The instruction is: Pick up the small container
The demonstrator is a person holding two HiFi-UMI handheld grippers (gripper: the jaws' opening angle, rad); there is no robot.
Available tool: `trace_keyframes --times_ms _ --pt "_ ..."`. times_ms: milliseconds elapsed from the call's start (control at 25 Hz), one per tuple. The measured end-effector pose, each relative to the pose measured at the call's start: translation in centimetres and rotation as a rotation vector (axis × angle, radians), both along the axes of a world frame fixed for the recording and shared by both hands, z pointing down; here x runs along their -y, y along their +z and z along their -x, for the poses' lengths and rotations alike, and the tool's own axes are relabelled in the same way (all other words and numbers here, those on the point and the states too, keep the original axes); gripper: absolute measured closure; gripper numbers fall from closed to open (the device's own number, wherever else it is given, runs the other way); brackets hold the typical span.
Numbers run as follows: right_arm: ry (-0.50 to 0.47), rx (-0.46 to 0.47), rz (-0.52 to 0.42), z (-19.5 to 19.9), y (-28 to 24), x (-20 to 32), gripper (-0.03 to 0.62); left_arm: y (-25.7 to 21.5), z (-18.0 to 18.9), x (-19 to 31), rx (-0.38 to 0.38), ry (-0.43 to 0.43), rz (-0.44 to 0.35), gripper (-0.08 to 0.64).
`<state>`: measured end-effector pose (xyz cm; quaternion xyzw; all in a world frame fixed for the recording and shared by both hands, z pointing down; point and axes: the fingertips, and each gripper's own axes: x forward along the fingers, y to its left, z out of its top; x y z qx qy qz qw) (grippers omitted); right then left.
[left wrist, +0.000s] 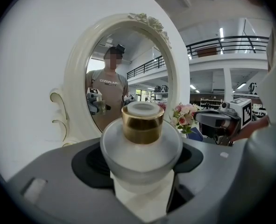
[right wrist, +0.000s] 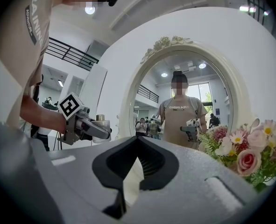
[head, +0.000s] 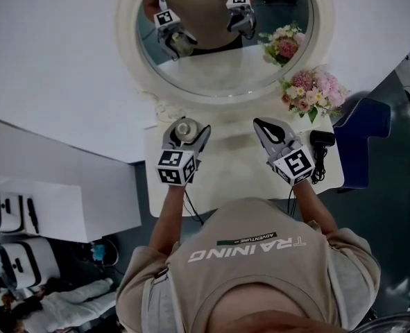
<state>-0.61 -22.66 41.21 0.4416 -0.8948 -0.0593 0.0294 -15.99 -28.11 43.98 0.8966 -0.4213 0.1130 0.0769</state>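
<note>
The small container is a frosted white jar with a gold collar and a white top. My left gripper is shut on it and holds it upright above the white table, in front of the mirror. In the left gripper view the jar fills the space between the jaws. My right gripper hovers over the table's right half, shut with nothing in it; in its own view the jaws meet. That view also has the left gripper with the jar at the left.
A large oval white-framed mirror stands at the table's back and reflects both grippers. A bouquet of pink flowers sits at the back right. A black device with a cable lies at the right edge. A blue chair is beyond.
</note>
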Motion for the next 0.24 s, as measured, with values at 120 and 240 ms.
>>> trace_keyframes --times_ms 120,240 --pt "0.004 0.007 0.005 -0.01 0.16 0.23 0.591 0.43 0.13 0.15 -0.004 -0.006 0.009 0.206" --pt "0.002 0.005 0.002 -0.01 0.04 0.48 0.591 0.5 0.04 0.41 -0.014 -0.006 0.012 0.206"
